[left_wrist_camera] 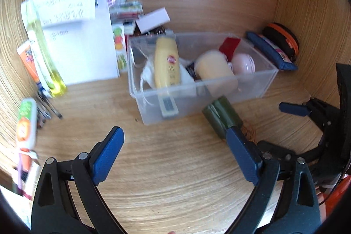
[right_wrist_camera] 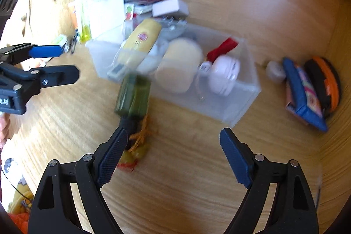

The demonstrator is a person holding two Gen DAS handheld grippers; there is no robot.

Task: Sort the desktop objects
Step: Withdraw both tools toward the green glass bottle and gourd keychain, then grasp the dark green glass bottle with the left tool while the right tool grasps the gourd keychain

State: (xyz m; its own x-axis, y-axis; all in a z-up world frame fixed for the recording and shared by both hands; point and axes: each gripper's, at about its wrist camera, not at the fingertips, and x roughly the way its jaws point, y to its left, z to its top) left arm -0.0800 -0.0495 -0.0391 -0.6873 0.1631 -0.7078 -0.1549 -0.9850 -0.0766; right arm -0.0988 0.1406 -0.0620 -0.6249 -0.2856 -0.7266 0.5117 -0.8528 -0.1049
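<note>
Clear plastic bin (left_wrist_camera: 258,86) already holds bottles; a blurred, probably green pouch (left_wrist_camera: 221,117) at its six o'clock waits; left gripper (left_wrist_camera: 175,157) and right gripper (right_wrist_camera: 173,155) gape empty.

One bin (left_wrist_camera: 252,89), two bottles (left_wrist_camera: 165,60)

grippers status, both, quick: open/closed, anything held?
Left gripper: open, nothing between the pads.
Right gripper: open, holding nothing; the green roll lies on the desk ahead of it.
</note>
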